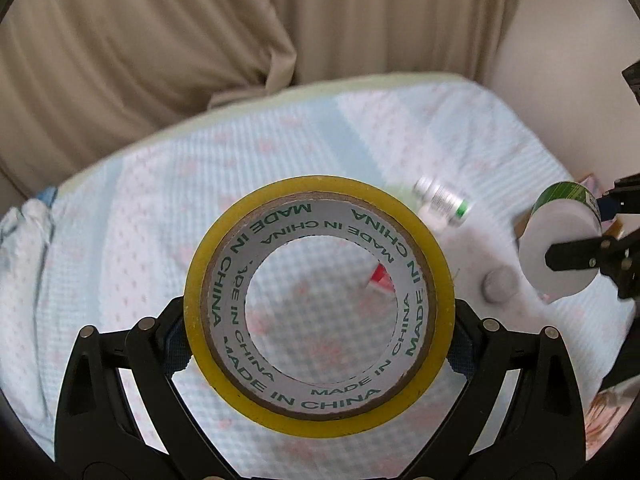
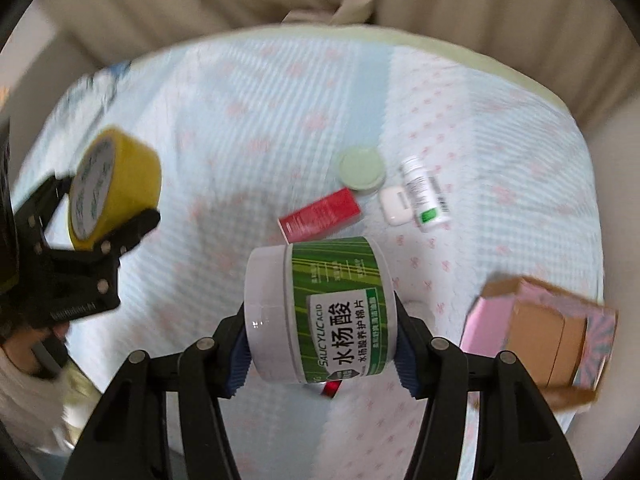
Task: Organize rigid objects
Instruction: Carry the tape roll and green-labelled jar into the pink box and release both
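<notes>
1. Left wrist view: the left gripper (image 1: 319, 354) is clamped on a roll of yellow tape (image 1: 319, 306), one finger pressed to the roll's left rim and the other to its right rim. The roll stands on edge between them, its open core facing the camera, and it is held above the blue patterned bedsheet (image 1: 160, 208). Through the core a bit of a red box (image 1: 381, 277) shows on the sheet.
2. Same view, farther right: a white bottle with a green mark (image 1: 442, 204) lies blurred on the sheet. At the right edge the right gripper (image 1: 576, 236) holds a white jar with a green label (image 1: 560, 240), its white end turned this way.
3. Right wrist view: the right gripper (image 2: 322, 344) is closed on the jar (image 2: 320, 312). The jar lies sideways between the blue-padded fingers, lid to the left, raised off the sheet (image 2: 240, 100).
4. Same view, beyond the jar: the red box (image 2: 320, 219), a pale green round lid (image 2: 362, 168), a small white case (image 2: 396, 205) and the white bottle (image 2: 425, 194) lie close together on the sheet.
5. A pink and brown cardboard box (image 2: 540, 328) sits near right. At far left the left gripper (image 2: 104, 208) grips the tape roll (image 2: 114, 188).
</notes>
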{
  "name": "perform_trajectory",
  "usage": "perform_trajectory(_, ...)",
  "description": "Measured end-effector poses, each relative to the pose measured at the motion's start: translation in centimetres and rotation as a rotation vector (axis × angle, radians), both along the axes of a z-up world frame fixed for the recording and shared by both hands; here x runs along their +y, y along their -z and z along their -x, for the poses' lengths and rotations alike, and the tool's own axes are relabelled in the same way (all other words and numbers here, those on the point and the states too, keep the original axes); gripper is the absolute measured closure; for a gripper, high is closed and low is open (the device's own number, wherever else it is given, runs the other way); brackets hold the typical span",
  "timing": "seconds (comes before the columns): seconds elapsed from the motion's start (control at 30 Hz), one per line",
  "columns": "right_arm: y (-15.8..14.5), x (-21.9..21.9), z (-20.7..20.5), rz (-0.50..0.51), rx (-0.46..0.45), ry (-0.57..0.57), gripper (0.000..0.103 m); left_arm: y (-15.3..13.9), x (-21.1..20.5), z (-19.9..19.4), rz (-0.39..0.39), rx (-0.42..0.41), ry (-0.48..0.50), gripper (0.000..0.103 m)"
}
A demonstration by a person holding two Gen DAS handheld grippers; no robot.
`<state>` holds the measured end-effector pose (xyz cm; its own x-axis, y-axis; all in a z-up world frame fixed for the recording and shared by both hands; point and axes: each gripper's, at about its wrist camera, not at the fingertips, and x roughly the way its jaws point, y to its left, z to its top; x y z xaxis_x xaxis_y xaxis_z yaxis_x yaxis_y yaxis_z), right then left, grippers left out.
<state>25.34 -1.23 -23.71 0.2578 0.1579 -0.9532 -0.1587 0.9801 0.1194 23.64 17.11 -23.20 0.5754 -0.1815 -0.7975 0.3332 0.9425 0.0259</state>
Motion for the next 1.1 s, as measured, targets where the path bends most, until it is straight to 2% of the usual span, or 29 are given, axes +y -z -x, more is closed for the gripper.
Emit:
perform_trajectory(0.1, -3.3, -2.3, 1.4, -0.069, -0.027, 0.051, 0.048, -3.4, -1.3, 1.0, 0.016, -0.024, 0.015, 0.007)
perform_trajectory(0.23, -7.4, -5.5, 3.6, -0.064, -0.065, 0.064, 0.048, -6.8, -4.5, 2.5, 0.042, -0.042, 0.036, 0.007)
perform_trajectory(0.4, -10.3, -11.4, 5.5, -0.055, -0.111, 0.07, 0.048, -9.8, -10.7, 4.8, 0.072, -0.066, 0.046, 0.007)
perform_trajectory(0.53, -12.0, -17.4, 7.4, -0.058, -0.123, 0.082, 0.048, -11.2, -17.6, 6.8, 0.106, -0.063, 0.06, 0.007)
perform_trajectory(0.7, -12.3, -25.0, 9.0, -0.036, -0.119, 0.102, 0.048, -11.0, -25.9, 8.1, 0.116, -0.046, 0.083, 0.007)
perform_trajectory(0.83, -11.5, -30.8, 9.2, -0.033, -0.091, 0.126, 0.048, -9.5, -32.3, 8.0, 0.132, 0.009, 0.091, 0.007)
perform_trajectory(0.97, -9.1, -35.7, 8.5, 0.017, -0.034, 0.139, 0.048, -6.4, -38.2, 7.7, 0.103, 0.079, 0.133, 0.007)
perform_trajectory(1.1, -5.6, -39.2, 7.5, 0.012, 0.028, 0.163, 0.048, -2.6, -42.9, 6.9, 0.044, 0.157, 0.176, 0.007)
